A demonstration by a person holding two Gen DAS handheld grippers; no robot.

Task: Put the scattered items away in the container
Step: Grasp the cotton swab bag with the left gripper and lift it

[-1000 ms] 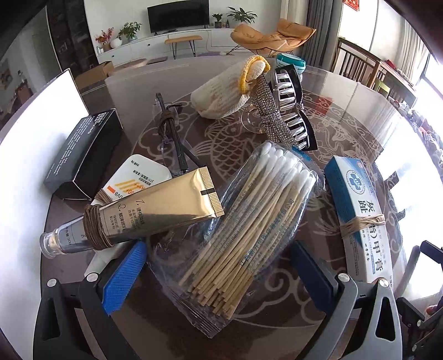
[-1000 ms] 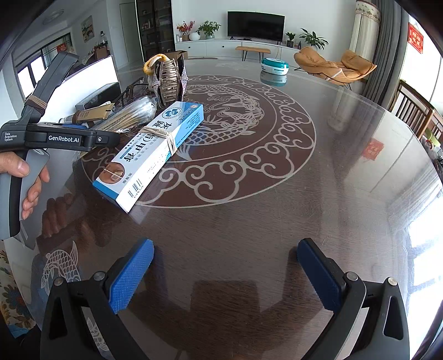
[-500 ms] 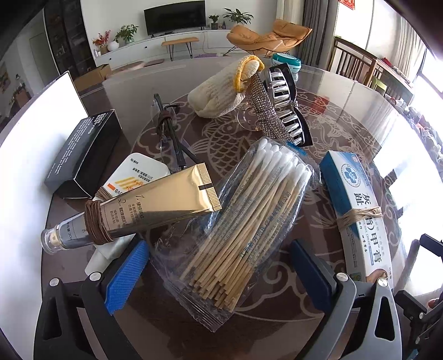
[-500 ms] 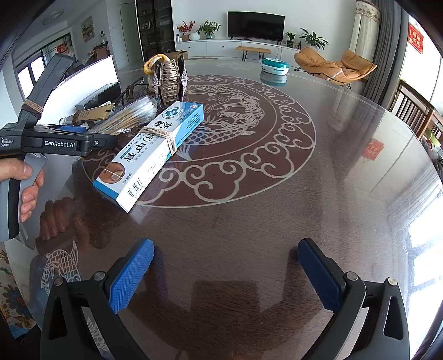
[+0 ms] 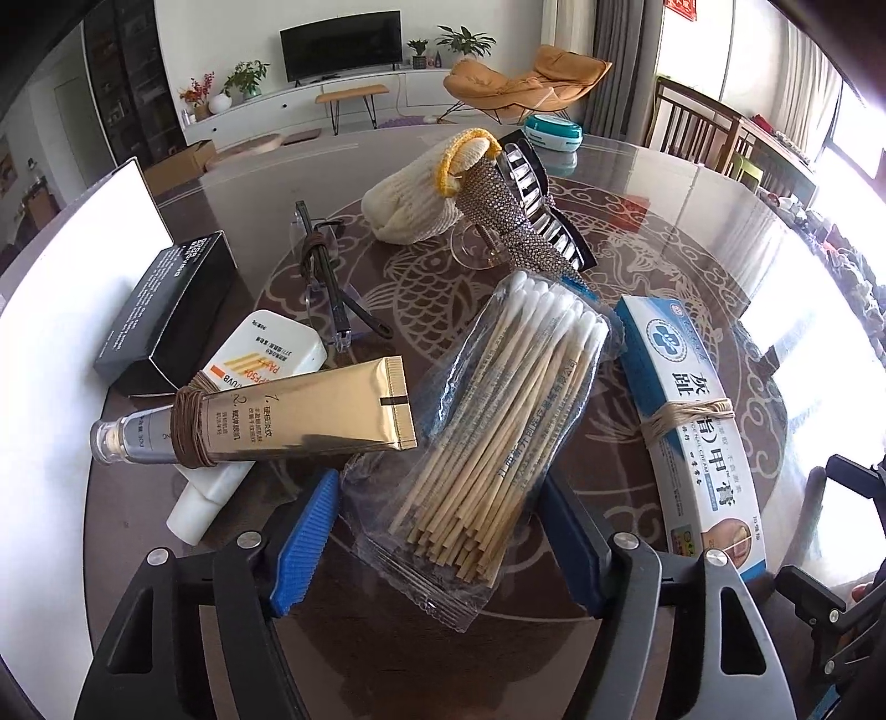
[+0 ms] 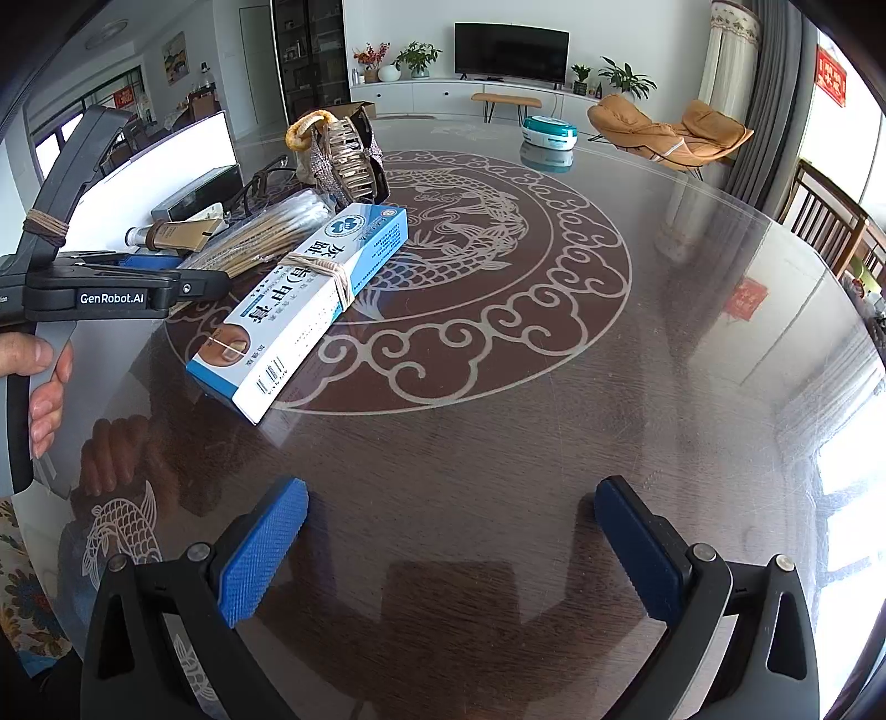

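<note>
Left wrist: jaws closing around cotton swab packet (image 5: 498,421).

The surface (image 6: 554,387) is dark glossy wood under glass, with a pale fish-and-cloud medallion (image 6: 443,266) inlaid. Beyond its far edge stands a white cabinet (image 6: 470,94) – a TV (image 6: 510,49) on it, potted plants (image 6: 418,58) to the TV's left and right. An orange lounge chair (image 6: 664,133) sits right of the cabinet, and wooden chairs (image 6: 830,216) further right.
</note>
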